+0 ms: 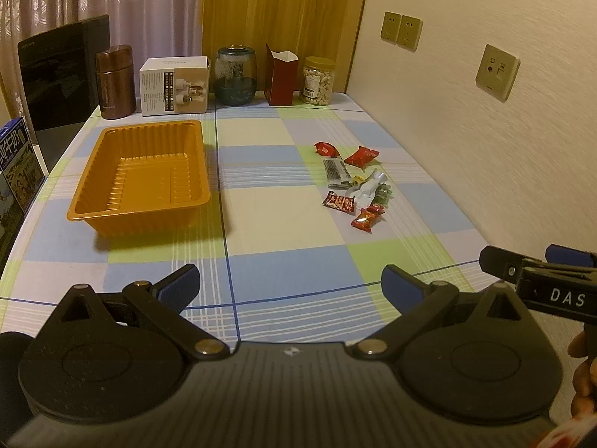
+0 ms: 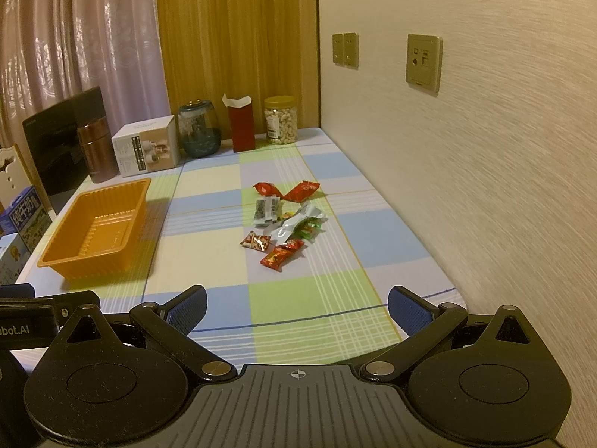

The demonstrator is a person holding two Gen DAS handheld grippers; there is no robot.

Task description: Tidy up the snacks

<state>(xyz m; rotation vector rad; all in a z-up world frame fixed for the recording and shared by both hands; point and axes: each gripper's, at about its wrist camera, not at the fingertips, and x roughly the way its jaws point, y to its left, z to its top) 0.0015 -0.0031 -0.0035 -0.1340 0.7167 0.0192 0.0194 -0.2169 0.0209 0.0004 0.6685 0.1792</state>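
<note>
An empty orange plastic tray (image 1: 112, 201) (image 2: 67, 254) sits on the left of the checked tablecloth. A loose pile of several small snack packets (image 1: 352, 181) (image 2: 285, 220), red, black, silver and green, lies right of the middle, near the wall. My left gripper (image 1: 291, 287) is open and empty over the near edge of the table. My right gripper (image 2: 296, 310) is open and empty, also at the near edge, with the snacks ahead of it. The right gripper also shows at the right edge of the left wrist view (image 1: 537, 265).
Along the back stand a brown flask (image 1: 113, 82), a white box (image 1: 173, 86), a glass jar (image 1: 236, 76), a red carton (image 1: 280, 78) and a jar of nuts (image 1: 317, 82). A black screen (image 1: 56, 86) and boxes (image 1: 15, 171) are at the left. The wall (image 1: 485, 130) runs along the right.
</note>
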